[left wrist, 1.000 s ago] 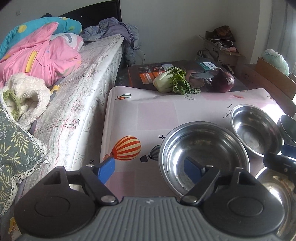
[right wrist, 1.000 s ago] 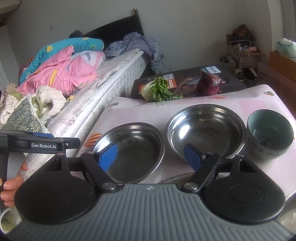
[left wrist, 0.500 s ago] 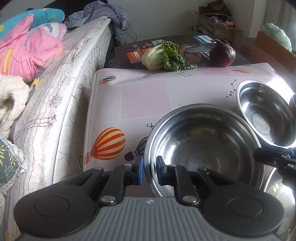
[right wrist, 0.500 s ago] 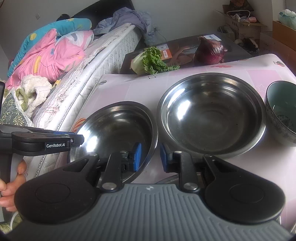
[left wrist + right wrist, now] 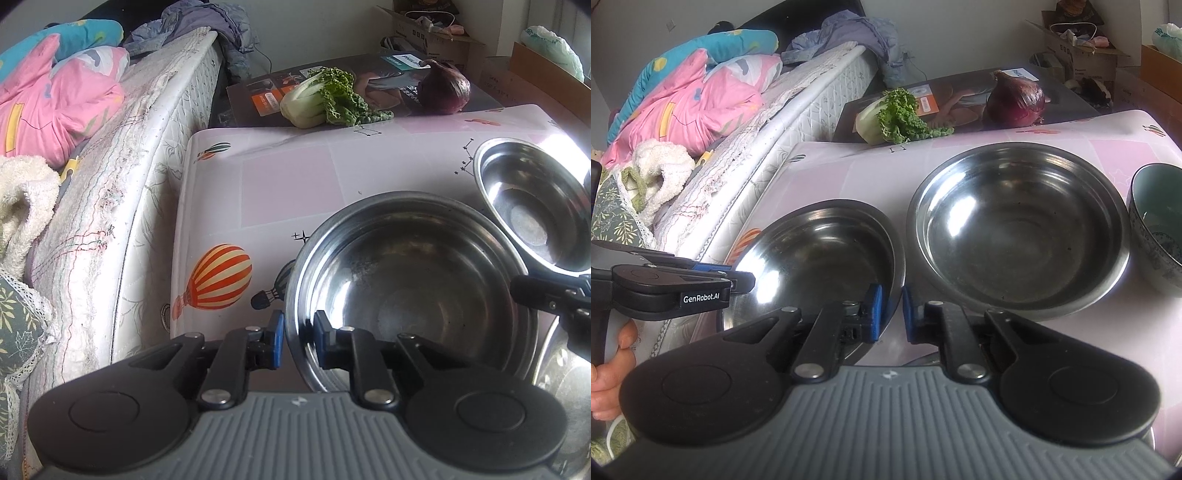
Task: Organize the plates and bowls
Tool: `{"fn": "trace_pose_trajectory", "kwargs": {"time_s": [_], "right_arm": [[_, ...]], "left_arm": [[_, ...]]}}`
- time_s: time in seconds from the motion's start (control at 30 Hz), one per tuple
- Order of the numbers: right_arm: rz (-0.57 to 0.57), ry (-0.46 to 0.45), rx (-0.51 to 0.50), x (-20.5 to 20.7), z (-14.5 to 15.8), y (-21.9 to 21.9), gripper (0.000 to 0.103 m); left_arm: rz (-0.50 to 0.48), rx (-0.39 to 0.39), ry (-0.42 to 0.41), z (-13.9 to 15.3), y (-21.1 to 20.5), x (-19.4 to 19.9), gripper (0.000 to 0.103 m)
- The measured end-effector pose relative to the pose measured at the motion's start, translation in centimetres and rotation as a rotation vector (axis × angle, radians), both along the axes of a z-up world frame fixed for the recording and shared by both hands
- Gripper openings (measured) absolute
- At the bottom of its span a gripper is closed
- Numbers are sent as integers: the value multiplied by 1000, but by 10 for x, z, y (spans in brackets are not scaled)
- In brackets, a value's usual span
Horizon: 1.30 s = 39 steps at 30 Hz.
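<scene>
The left tongs (image 5: 298, 339) point steeply down, their 2 blue pads closed on the near-left rim of a steel bowl (image 5: 413, 280), 1 pad outside, 1 inside. The right tongs (image 5: 891, 314) pinch the same bowl's opposite rim, likewise closed. A hand (image 5: 607, 373) grips the left tongs' handle at lower left.

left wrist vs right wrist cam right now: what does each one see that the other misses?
Left wrist only: the striped balloon print on the tablecloth in full, and the left gripper shut on the near rim of the steel bowl.

Right wrist only: the teal ceramic bowl at the right edge, the hand holding the other gripper, and the right gripper clamped on that same steel bowl's opposite rim.

Both: the two steel bowls side by side, the second steel bowl untouched, the bok choy, the red onion and the bed.
</scene>
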State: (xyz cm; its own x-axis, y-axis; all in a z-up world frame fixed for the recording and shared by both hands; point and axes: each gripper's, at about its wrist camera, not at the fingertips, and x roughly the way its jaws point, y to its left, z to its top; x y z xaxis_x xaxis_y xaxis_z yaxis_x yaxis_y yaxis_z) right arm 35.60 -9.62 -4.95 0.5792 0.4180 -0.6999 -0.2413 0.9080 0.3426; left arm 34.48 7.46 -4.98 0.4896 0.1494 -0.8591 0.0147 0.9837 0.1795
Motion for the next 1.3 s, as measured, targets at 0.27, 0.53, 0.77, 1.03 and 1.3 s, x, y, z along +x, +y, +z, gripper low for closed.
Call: {"fn": "trace_pose_trajectory", "kwargs": {"time_s": [0.27, 0.53, 0.77, 1.03, 1.3], "right_arm": [[16, -37, -6, -6, 8, 2, 11], [35, -48, -3, -9, 12, 8, 10], [18, -24, -9, -5, 6, 1, 9], [17, -8, 5, -2, 5, -1, 10], [28, 39, 18, 5, 0, 3, 12]], "left_arm": [[-1, 19, -31, 7, 0, -8, 14], [-30, 3, -46, 13, -8, -12, 6], [-21, 33, -76, 16, -1, -15, 14], [39, -97, 38, 2, 23, 4, 35], [62, -210, 117, -11, 35, 12, 21]]}}
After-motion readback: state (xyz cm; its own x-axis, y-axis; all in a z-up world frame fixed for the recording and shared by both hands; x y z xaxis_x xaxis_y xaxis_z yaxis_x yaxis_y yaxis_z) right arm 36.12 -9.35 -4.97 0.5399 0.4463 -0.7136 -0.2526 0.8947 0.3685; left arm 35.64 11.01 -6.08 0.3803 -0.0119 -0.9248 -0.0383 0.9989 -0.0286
